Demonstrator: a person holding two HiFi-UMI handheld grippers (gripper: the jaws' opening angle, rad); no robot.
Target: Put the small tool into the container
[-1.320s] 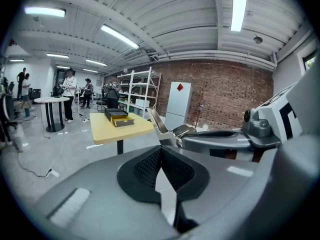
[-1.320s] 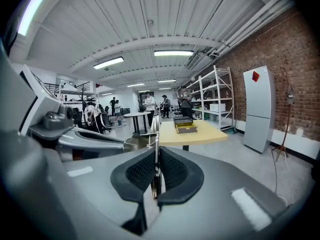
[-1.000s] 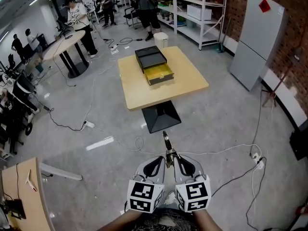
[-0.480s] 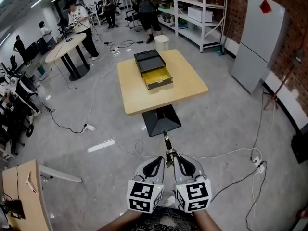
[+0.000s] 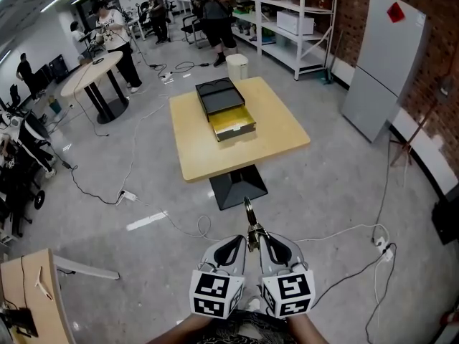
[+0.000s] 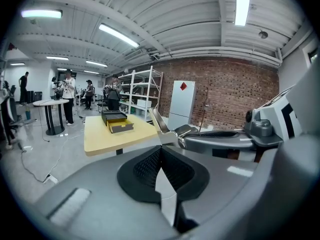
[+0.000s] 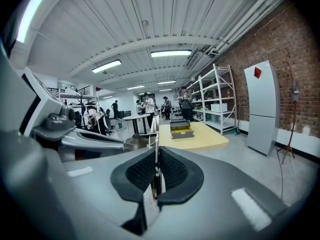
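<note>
Metallic and slim, the small tool point(image 5: 248, 219) is clamped between the fingers of the right gripper point(image 5: 263, 241), well apart from the container point(image 5: 226, 107) on the bench point(image 5: 281, 133) ahead. It is judged light, stiff and slippery, so a firm hold near its thicker base is advised. On the left gripper point(image 5: 237, 241) the fingers are pressed together on nothing.

My right claw point(image 7: 156, 159) pinches the small tool point(image 5: 248, 221), a slim metal piece standing edge-on between its jaws and pointing ahead, well apart from the container point(image 5: 221, 95), a black box with its yellow drawer point(image 5: 233, 122) open on the table point(image 5: 276, 131).
</note>
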